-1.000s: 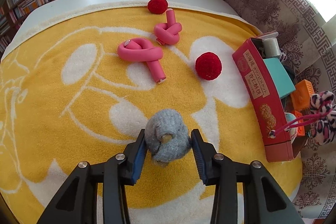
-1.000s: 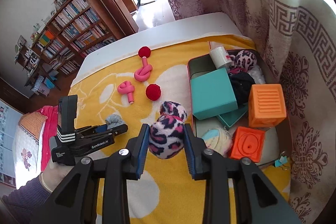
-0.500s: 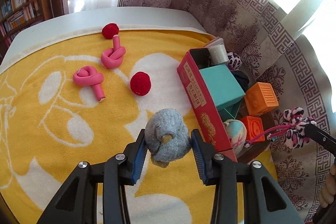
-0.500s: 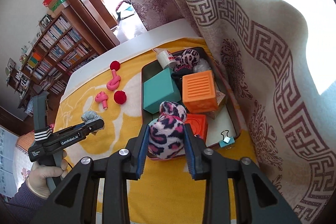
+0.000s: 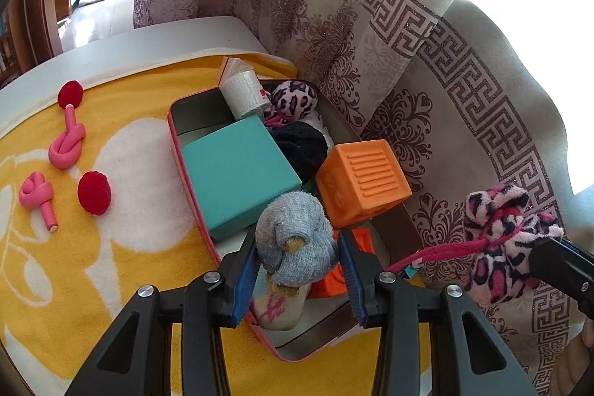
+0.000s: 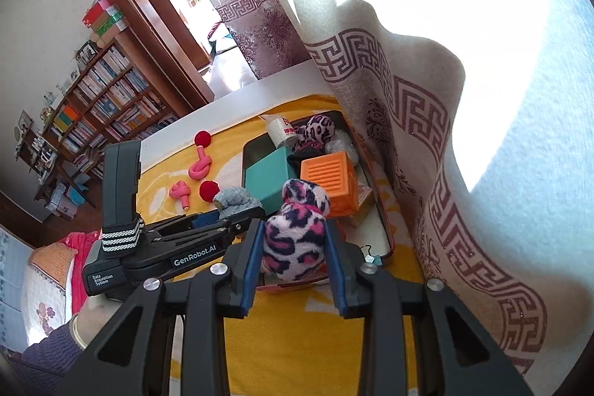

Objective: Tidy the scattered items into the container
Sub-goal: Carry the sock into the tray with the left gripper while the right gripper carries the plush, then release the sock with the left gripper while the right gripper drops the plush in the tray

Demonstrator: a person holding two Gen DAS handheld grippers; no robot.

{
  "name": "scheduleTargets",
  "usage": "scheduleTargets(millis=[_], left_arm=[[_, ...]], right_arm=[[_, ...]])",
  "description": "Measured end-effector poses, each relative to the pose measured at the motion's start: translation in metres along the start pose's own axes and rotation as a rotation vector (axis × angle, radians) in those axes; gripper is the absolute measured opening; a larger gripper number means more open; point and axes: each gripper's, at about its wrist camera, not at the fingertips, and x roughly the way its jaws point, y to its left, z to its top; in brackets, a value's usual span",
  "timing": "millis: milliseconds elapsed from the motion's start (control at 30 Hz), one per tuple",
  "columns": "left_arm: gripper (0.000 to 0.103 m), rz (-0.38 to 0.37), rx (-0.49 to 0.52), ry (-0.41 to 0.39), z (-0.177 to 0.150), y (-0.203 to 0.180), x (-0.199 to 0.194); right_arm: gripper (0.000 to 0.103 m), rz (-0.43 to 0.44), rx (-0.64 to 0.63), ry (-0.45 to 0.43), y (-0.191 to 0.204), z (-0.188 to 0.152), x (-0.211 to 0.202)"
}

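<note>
Left wrist view: the left gripper (image 5: 299, 260) clamps a grey rolled sock (image 5: 295, 240) between its blue pads, low in the centre of the frame, above the near end of the red-rimmed tin container (image 5: 174, 132). The container lies on a yellow towel (image 5: 111, 266) and holds a teal box (image 5: 237, 169), an orange ribbed cube (image 5: 362, 182), a white roll (image 5: 243, 93), a leopard-print scrunchie (image 5: 295, 99) and a black cloth (image 5: 302, 145). On the towel at the left lie two pink knotted tubes (image 5: 67, 149) and two red pompoms (image 5: 94, 192). At the right edge a second leopard-print plush bundle (image 5: 501, 240) hangs from the right gripper's black tip, over the patterned curtain (image 5: 427, 121).

Right wrist view: the right gripper (image 6: 295, 260) squeezes the leopard-print plush bundle (image 6: 297, 232) in the lower centre, in front of the container (image 6: 386, 236). The left gripper (image 6: 237, 214) reaches in from the left with the grey sock (image 6: 235, 197) at its tip, held by a hand (image 6: 92, 318) at the lower left. A bookshelf (image 6: 100, 110) fills the upper left.
</note>
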Motion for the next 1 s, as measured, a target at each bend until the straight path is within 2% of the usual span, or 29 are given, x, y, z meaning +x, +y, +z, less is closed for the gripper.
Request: scheduleTargets(millis=[100,167,233,500,700,867,1000], left_arm=[[0.047,0.018,-0.013,0.065,0.000,-0.002,0.019],[0.060,0.025,-0.034,0.069,-0.002,0.001,0.020],[0.064,0.037,-0.047,0.063,-0.003,0.005,0.017],[0.065,0.051,-0.124,0.018,-0.008,0.026,-0.009],[0.065,0.075,-0.206,-0.004,-0.027,0.052,-0.030],[0.065,0.105,-0.280,-0.021,-0.043,0.076,-0.047],[0.065,0.124,-0.316,-0.030,-0.054,0.089,-0.057]], right_arm=[[0.035,0.004,0.003,-0.007,-0.005,0.001,-0.003],[0.035,0.010,0.006,-0.013,-0.007,0.003,-0.005],[0.035,0.017,0.003,-0.018,-0.008,0.003,-0.006],[0.035,0.062,-0.027,-0.005,0.002,0.010,0.005],[0.035,0.100,-0.077,0.022,0.017,0.012,0.018],[0.035,0.118,-0.128,0.085,0.028,0.003,0.042],[0.035,0.096,-0.162,0.172,0.033,-0.012,0.076]])
